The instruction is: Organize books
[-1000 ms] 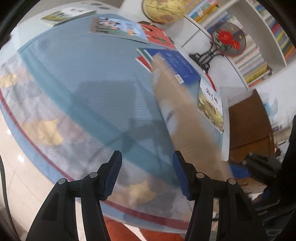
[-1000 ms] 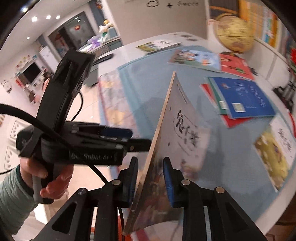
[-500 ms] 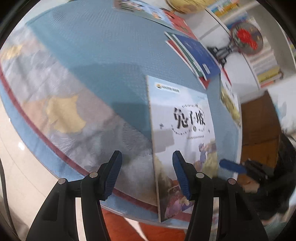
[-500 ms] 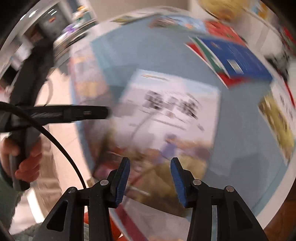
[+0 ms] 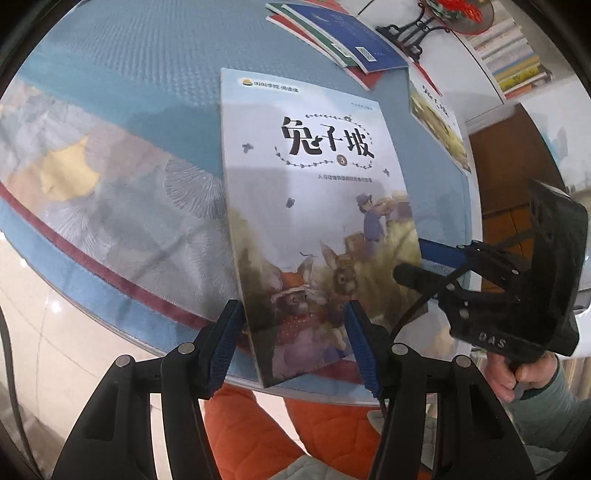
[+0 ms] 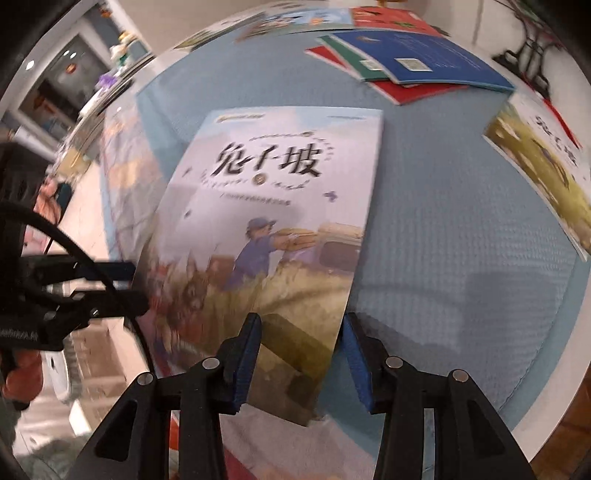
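Note:
A picture book with rabbits on its cover [image 5: 314, 184] lies flat on the blue tablecloth [image 5: 129, 74], its near corner over the table's front edge. My left gripper [image 5: 291, 339] hovers open above the book's near end, its pads apart and not pressing on it. My right gripper [image 6: 301, 354] stands open over the book [image 6: 280, 206] at its near right corner, its jaws parted and clear of the cover. In the left wrist view the right gripper [image 5: 421, 266] sits at the book's right edge, held by a person's hand [image 5: 517, 373].
A stack of blue, green and red books [image 5: 343, 44] lies farther back on the cloth. Another picture book [image 5: 439, 122] lies at the right edge. A black stand [image 5: 417, 29] and bookshelf [image 5: 517, 62] are behind. An orange cushion [image 5: 251, 417] sits below the table edge.
The book stood on edge in my shut right gripper; it now lies flat on the cloth and the right jaws have parted. Both grippers have come down closer to it.

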`<action>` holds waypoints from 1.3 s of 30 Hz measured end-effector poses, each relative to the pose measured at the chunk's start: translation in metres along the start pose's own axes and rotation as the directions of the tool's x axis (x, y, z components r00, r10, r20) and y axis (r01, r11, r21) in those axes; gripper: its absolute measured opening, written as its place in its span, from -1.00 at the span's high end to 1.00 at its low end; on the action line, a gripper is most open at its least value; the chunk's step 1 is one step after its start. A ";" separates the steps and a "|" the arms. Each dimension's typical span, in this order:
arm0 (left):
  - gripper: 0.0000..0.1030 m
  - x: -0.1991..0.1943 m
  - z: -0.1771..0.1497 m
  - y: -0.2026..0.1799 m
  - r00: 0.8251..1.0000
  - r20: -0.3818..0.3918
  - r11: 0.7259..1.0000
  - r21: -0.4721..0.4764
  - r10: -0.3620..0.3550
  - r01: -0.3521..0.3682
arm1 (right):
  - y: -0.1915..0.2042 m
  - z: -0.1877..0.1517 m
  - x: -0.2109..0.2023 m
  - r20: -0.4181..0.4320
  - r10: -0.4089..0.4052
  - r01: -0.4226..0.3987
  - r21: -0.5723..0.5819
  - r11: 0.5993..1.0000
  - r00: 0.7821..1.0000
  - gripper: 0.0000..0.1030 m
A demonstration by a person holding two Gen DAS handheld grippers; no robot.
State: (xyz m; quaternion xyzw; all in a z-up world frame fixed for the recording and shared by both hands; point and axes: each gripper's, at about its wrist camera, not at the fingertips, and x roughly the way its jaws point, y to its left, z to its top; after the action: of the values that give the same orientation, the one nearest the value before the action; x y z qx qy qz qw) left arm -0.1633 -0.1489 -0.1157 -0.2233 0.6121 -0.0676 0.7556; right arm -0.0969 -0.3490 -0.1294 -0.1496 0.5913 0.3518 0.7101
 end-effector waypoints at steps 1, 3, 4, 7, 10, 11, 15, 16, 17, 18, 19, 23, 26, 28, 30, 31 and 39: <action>-0.03 -0.001 -0.001 -0.001 1.000 0.006 1.000 -0.002 -0.003 0.003 | -0.002 -0.001 0.000 0.004 0.005 -0.005 0.006 1.000 1.000 0.13; -0.03 -0.016 -0.004 -0.005 0.995 0.067 0.998 0.001 -0.070 0.070 | -0.007 -0.002 -0.001 0.012 0.013 -0.013 0.034 0.999 1.000 0.13; -0.03 -0.026 -0.005 -0.005 0.988 0.102 0.994 0.004 -0.113 0.113 | -0.011 -0.002 -0.002 0.017 0.033 -0.034 0.054 0.998 0.999 0.13; 0.03 -0.045 -0.005 -0.005 0.962 0.164 0.976 0.012 -0.217 0.218 | -0.025 -0.005 -0.006 0.038 0.099 -0.103 0.122 0.987 0.994 0.13; 0.32 -0.043 -0.005 -0.004 0.954 0.190 0.972 -0.001 -0.230 0.235 | -0.033 -0.008 -0.006 0.065 0.144 -0.154 0.185 0.971 0.987 0.10; 0.45 -0.040 -0.006 -0.005 0.955 0.193 0.973 -0.004 -0.224 0.229 | -0.035 -0.009 -0.006 0.075 0.159 -0.172 0.206 0.963 0.984 0.09; 0.74 -0.016 -0.011 -0.013 0.971 0.135 0.980 0.015 -0.199 0.199 | -0.047 -0.017 -0.008 0.125 0.211 -0.239 0.291 0.926 0.970 0.09; 0.74 -0.008 -0.014 -0.013 0.975 0.115 0.981 0.012 -0.192 0.191 | -0.049 -0.020 -0.010 0.134 0.214 -0.246 0.305 0.920 0.968 0.09; 0.74 -0.003 -0.013 -0.014 0.977 0.103 0.982 0.010 -0.189 0.189 | -0.049 -0.023 -0.011 0.139 0.215 -0.248 0.311 0.917 0.967 0.09; 0.76 0.002 -0.012 -0.013 0.976 0.091 0.981 0.004 -0.196 0.196 | -0.052 -0.026 -0.014 0.145 0.212 -0.248 0.317 0.916 0.967 0.09; 0.76 0.006 -0.011 -0.013 0.975 0.085 0.978 -0.008 -0.207 0.209 | -0.051 -0.028 -0.015 0.149 0.205 -0.244 0.323 0.915 0.967 0.09; 0.78 0.003 -0.002 -0.014 0.940 0.078 0.940 -0.048 -0.332 0.337 | -0.049 -0.027 -0.020 0.138 0.201 -0.238 0.357 0.903 0.970 0.01; 0.78 -0.007 0.007 -0.020 0.893 0.075 0.893 -0.052 -0.443 0.447 | -0.056 -0.031 -0.027 0.161 0.252 -0.297 0.398 0.868 0.954 -0.03; 0.78 -0.013 0.013 -0.019 0.863 0.076 0.861 -0.060 -0.500 0.504 | -0.065 -0.039 -0.036 0.211 0.291 -0.356 0.432 0.829 0.933 -0.13; 0.78 -0.012 0.017 -0.015 0.830 0.077 0.825 -0.096 -0.552 0.557 | -0.074 -0.050 -0.039 0.247 0.338 -0.417 0.461 0.783 0.908 -0.16; 0.78 -0.011 0.019 -0.012 0.811 0.081 0.802 -0.121 -0.579 0.584 | -0.079 -0.056 -0.036 0.270 0.379 -0.465 0.480 0.744 0.885 -0.16; 0.78 0.007 0.018 0.008 0.778 0.101 0.740 -0.254 -0.621 0.623 | -0.078 -0.070 0.002 0.405 0.559 -0.683 0.539 0.494 0.724 -0.08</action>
State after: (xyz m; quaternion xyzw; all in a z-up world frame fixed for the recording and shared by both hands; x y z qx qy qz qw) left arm -0.1462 -0.1397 -0.1231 -0.5168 0.5022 -0.2295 0.6543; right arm -0.0949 -0.4475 -0.1650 0.3649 0.6228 0.3647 0.5882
